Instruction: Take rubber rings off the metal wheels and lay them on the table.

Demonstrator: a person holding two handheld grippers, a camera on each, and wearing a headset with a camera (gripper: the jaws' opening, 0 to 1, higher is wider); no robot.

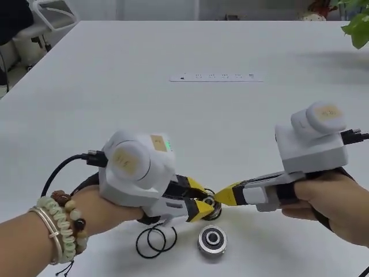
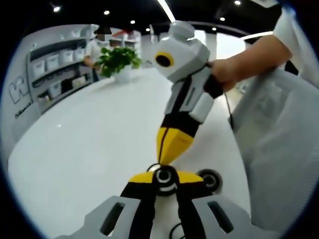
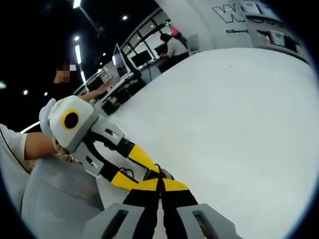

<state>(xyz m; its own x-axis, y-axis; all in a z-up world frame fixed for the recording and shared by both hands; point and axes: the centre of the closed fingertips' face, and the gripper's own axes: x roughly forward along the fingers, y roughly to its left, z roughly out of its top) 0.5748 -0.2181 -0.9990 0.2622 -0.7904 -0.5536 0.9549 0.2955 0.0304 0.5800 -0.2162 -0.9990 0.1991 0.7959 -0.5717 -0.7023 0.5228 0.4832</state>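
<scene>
My left gripper (image 1: 206, 206) is low on the white table (image 1: 173, 115), shut on a small metal wheel (image 1: 214, 210). The left gripper view has that wheel (image 2: 165, 179) clamped between the yellow jaw tips. My right gripper (image 1: 219, 198) comes in from the right. Its yellow tips are shut and touch the wheel's top, pinching a thin black rubber ring (image 2: 153, 167). In the right gripper view its jaws (image 3: 160, 183) are closed against the left gripper (image 3: 142, 159). A second metal wheel (image 1: 212, 239) lies flat in front. Loose black rubber rings (image 1: 154, 240) lie to its left.
A white power strip (image 1: 216, 77) lies further back on the table. A green plant (image 1: 357, 23) is at the far right corner and a chair (image 1: 52, 14) at the far left. The left gripper's black cable (image 1: 60, 170) loops over the table by my wrist.
</scene>
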